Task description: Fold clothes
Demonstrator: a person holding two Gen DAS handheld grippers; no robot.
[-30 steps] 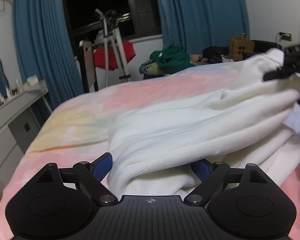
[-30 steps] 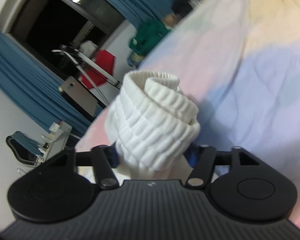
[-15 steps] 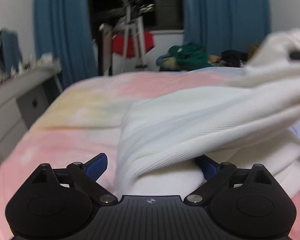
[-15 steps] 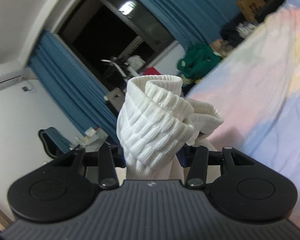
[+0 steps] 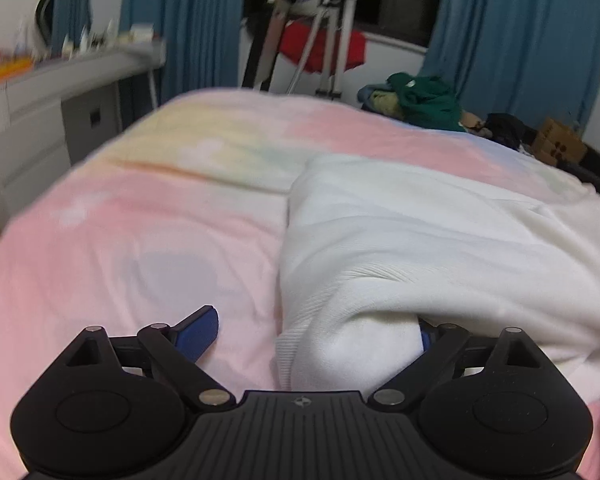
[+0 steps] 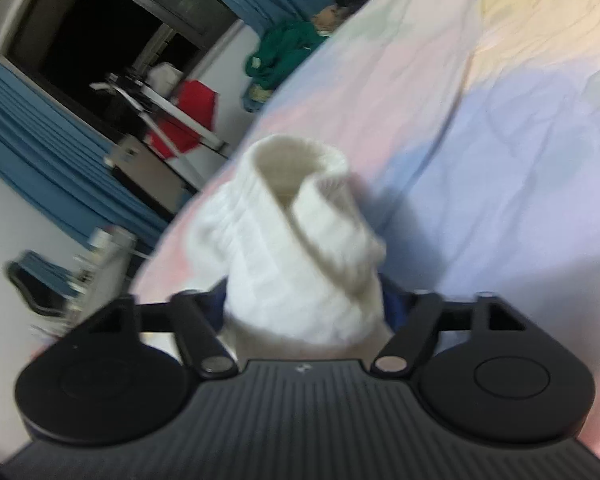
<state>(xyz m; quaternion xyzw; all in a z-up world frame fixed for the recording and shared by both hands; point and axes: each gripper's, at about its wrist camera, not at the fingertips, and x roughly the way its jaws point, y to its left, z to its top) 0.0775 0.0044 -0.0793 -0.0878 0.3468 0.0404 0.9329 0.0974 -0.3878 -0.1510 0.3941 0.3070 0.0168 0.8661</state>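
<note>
The white knit garment [image 5: 440, 248] lies bunched on the bed [image 5: 148, 216], over the right half of the left wrist view, its body rumpled in soft folds and its near hem running down to the left tongs [image 5: 312, 332]. One ribbed end of it, a cuff [image 6: 296, 240] by the look of it, stands rolled between the fingers of the right tongs [image 6: 304, 308], which are clenched on it and hold it up off the pastel bedspread.

The left tongs stand spread wide: the left blue pad [image 5: 198, 330] is bare against the pink sheet, while the garment's edge drapes over the other pad, so nothing is pinched there.

Judging by this, the step in hand is a sleeve fold: the right tongs carry the cuff while the body rests on the bed. Whether the sleeve is being drawn out to flatten or brought in across the body, the pictures do not settle, and both are blurred by motion.

Whichever it is, the next move calls for a steady grip on the thick ribbing, since it could slip out, and for the cloth body to stay put, which the left tongs could see to by closing on the near hem.

Beyond the bed, a green heap of clothes [image 5: 424, 100], blue curtains [image 5: 516, 40] and a grey dresser [image 5: 40, 116] ring the room.
</note>
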